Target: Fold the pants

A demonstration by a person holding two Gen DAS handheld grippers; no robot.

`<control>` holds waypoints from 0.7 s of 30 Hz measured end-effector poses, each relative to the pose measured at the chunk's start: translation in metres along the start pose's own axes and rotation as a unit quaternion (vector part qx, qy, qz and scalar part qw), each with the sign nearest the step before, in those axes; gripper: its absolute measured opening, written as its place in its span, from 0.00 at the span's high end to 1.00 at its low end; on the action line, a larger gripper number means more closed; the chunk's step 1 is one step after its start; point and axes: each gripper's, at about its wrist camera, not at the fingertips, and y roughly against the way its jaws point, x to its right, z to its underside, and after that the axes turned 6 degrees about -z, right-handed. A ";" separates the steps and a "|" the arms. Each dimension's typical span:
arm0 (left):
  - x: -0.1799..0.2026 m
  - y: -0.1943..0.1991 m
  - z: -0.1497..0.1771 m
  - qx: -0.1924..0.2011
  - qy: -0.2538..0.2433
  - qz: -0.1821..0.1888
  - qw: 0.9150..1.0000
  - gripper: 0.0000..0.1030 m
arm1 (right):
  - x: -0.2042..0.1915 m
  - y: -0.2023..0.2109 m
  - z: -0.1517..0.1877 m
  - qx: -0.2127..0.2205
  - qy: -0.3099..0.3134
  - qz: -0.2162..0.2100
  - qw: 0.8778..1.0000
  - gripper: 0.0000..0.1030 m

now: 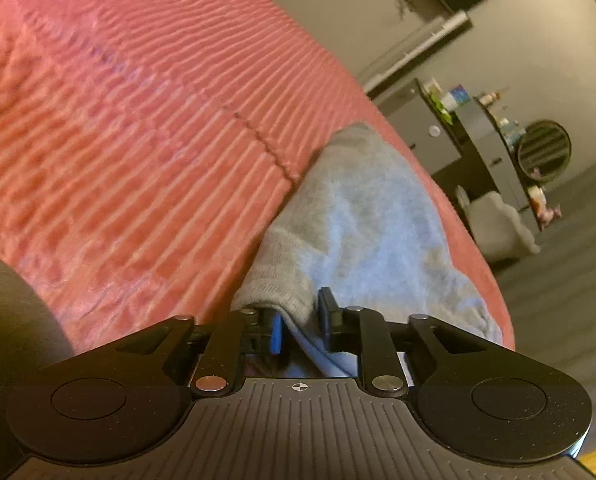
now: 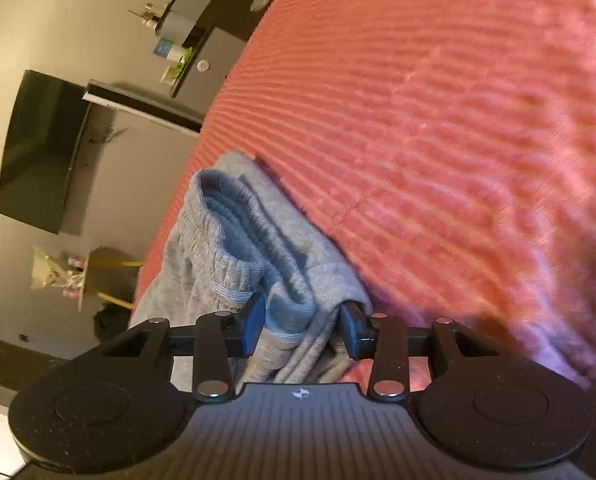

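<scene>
Left wrist view is showing the left gripper pointing down over a ribbed pink bedcover, with its jaws standing narrow around a bunched edge of the grey pants. Cloth is sitting in the small gap, touching the blue pad on the left side, while the black finger on the right side is showing a sliver of clearance, so whether the pads are actually pinching is not something I can tell. From this gripper the pants are running away and slightly rightward, their long axis following the bed's edge toward the dresser in the background.

Right wrist view is showing the right gripper with its jaws standing moderately apart and a thick bundle of the grey pants filling the space between them; both pads are pressing against the fabric, so it reads as a hold on several layers. The ribbed waistband is lying just ahead and leftward, close to the bedcover's edge.

Judging by this, both hands are working the same near end of the garment, with the rest stretching away from them. The coming fold is likely depending on carrying this end along that long axis toward the far end.
</scene>
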 end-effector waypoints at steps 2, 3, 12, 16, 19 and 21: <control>0.012 0.016 -0.006 0.008 -0.037 0.003 0.999 0.74 | -0.007 0.012 0.002 0.004 0.020 0.028 0.999 0.62; 0.019 0.024 -0.012 0.010 -0.059 0.006 0.998 0.70 | -0.011 0.022 -0.002 0.027 0.039 0.046 0.998 0.58; 0.039 0.028 -0.045 -0.048 -0.075 0.022 0.996 0.56 | -0.048 -0.001 -0.042 -0.042 0.156 0.000 0.987 0.17; 0.045 0.072 -0.056 0.075 -0.156 -0.010 0.985 0.29 | -0.042 -0.032 -0.032 -0.097 0.157 -0.002 0.983 0.17; 0.042 0.073 -0.071 0.111 -0.193 -0.004 0.975 0.21 | -0.039 -0.044 -0.030 -0.106 0.167 0.003 0.980 0.11; 0.037 0.046 -0.079 0.048 -0.196 0.021 0.979 0.21 | -0.039 -0.055 -0.036 -0.117 0.166 -0.003 0.979 0.08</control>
